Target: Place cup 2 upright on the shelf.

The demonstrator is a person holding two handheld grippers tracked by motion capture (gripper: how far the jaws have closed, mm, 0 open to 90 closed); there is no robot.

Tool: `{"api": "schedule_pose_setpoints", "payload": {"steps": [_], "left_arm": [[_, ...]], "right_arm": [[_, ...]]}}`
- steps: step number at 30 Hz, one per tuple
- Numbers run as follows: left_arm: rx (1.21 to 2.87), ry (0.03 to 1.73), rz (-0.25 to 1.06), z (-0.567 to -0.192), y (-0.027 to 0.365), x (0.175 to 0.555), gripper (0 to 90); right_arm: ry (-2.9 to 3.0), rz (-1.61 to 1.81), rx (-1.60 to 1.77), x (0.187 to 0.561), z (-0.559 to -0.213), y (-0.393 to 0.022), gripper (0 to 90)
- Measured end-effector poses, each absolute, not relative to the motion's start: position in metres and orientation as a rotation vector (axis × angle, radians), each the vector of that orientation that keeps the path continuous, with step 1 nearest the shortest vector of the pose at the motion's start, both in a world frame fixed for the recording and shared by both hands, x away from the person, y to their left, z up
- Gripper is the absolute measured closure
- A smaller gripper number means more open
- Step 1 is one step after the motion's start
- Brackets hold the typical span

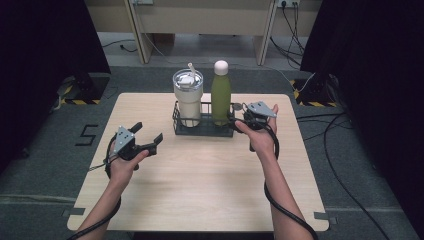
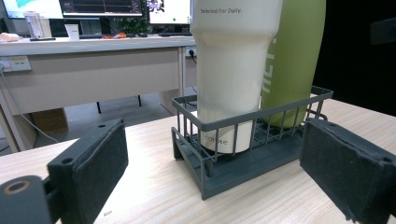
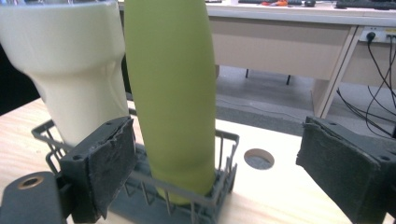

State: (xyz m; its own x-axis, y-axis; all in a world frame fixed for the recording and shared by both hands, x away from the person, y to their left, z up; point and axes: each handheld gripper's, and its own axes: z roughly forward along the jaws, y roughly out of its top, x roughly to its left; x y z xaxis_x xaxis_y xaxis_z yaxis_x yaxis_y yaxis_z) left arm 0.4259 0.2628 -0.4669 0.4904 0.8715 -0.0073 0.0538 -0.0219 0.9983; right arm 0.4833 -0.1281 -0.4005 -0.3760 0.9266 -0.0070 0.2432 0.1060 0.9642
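A dark wire basket stands at the table's far middle. It holds a cream tumbler with a lid and straw, and a green bottle with a pale cap. My right gripper is at the basket's right end, open. In the right gripper view the green bottle rises between its pads without touching them. My left gripper hovers open at the left, short of the basket. In the left gripper view the tumbler and basket lie ahead, between the wide jaws.
The wooden table has bare room in front of the basket and a round hole near its far right. Beyond it stand a desk and black curtains on both sides. Cables trail over the floor at the right.
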Motion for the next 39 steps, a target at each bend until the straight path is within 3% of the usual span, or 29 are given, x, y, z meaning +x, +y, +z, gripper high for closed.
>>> {"api": "schedule_pose_setpoints", "payload": {"steps": [39], "left_arm": [[1.448,0.851,0.798,-0.465,0.262,0.418,7.4]], "right_arm": [[1.678,1.257,1.194,0.409,-0.425,-0.18,13.4]]}}
